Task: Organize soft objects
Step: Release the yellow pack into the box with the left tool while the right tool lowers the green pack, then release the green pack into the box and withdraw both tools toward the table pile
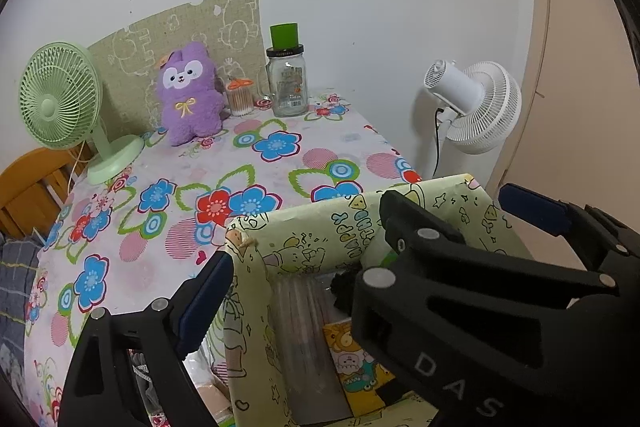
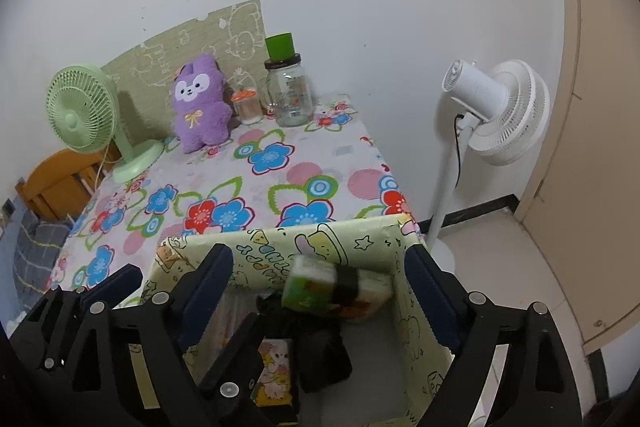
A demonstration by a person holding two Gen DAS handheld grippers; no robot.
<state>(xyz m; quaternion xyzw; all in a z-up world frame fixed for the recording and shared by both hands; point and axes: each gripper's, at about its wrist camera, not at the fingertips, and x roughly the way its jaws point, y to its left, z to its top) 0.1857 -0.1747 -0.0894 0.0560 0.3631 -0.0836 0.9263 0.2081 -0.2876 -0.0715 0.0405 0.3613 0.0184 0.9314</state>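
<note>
Left wrist view: the left gripper hangs over a pale green cartoon-printed box at the near edge of a flower-patterned tablecloth. Its jaws stand spread wide, pinching nothing; the right gripper's black body crosses in front. A purple plush toy sits upright at the far side, between a green desk fan and a glass jar.

Right wrist view: the right gripper has its jaws spread wide over the same box. A blurred green tissue pack lies between them inside the box, untouched by either pad. A white floor fan stands right of the table.
</note>
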